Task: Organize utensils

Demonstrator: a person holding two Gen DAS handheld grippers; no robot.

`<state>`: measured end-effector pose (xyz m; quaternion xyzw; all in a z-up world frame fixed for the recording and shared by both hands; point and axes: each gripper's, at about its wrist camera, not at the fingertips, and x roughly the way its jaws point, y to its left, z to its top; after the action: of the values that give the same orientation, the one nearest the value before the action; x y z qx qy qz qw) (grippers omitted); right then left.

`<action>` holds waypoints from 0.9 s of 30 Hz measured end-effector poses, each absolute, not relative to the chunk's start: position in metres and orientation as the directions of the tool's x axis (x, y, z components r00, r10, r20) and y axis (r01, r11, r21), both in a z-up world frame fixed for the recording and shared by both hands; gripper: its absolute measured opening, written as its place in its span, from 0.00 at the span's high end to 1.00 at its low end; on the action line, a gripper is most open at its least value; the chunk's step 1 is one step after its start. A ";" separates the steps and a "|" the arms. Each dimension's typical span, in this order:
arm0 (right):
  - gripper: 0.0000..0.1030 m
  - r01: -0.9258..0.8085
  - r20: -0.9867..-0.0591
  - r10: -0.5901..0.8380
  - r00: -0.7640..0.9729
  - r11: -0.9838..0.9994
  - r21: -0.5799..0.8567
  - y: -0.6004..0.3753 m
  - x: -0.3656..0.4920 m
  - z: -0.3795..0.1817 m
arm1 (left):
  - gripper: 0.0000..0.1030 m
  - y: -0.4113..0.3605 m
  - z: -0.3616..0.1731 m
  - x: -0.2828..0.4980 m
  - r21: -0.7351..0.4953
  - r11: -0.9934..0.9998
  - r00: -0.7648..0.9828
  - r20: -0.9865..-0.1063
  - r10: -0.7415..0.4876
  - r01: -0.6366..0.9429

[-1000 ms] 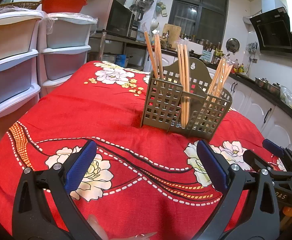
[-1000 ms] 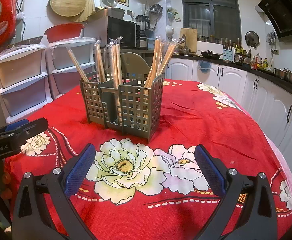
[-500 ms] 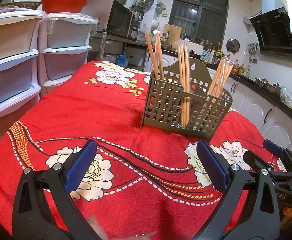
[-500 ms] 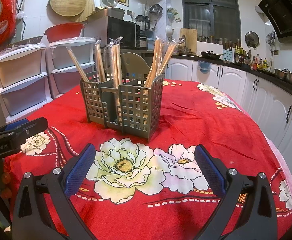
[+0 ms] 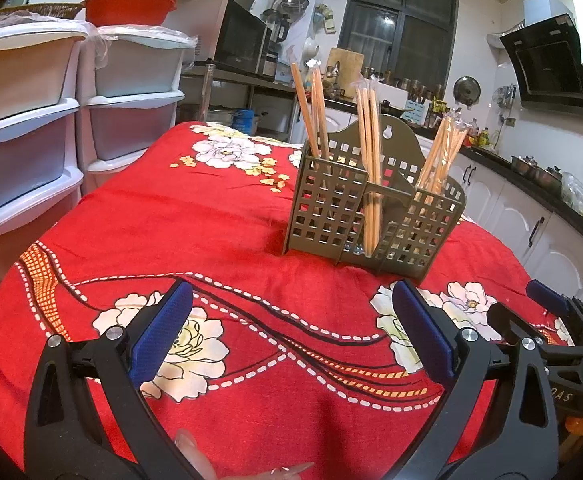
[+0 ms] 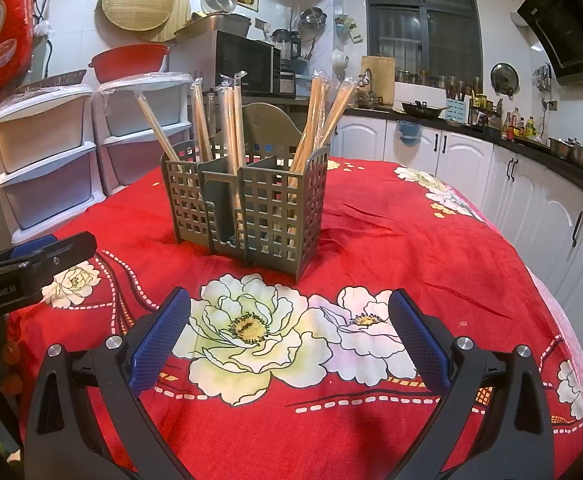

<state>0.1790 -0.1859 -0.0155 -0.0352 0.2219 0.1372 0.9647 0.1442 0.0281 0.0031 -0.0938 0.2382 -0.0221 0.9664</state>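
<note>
Olive caddy (image 5: 371, 208): upright mid-table on red floral cloth (image 5: 211, 240), chopsticks (image 5: 369, 152) standing in its compartments.
Left gripper (image 5: 291, 332): spread wide, holding nothing, near the caddy.
Right gripper (image 6: 289, 332): spread wide, holding nothing.

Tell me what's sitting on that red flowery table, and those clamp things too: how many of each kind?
Grey utensil holder: 1
Chopstick bunches, one in each compartment: 3
Hand-held grippers, jaws wide apart: 2 (left gripper, right gripper)
Total: 6
</note>
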 end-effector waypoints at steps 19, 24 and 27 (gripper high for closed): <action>0.06 -0.281 -0.437 0.249 0.864 0.960 -0.008 -0.186 0.179 -0.016 | 0.11 0.027 0.000 0.148 -0.191 0.982 0.883 -0.462 -0.085 -0.005; 0.06 -0.281 -0.438 0.250 0.864 0.960 -0.006 -0.187 0.179 -0.016 | 0.11 0.025 -0.001 0.149 -0.175 0.984 0.875 -0.479 -0.068 -0.019; 0.06 -0.280 -0.439 0.249 0.863 0.960 -0.006 -0.187 0.179 -0.017 | 0.11 0.026 -0.001 0.149 -0.176 0.984 0.875 -0.478 -0.078 -0.008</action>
<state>0.1794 -0.1865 -0.0165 -0.0348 0.2228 0.1373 0.9645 0.1487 0.0258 -0.0010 -0.0863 0.2492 -0.0183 0.9644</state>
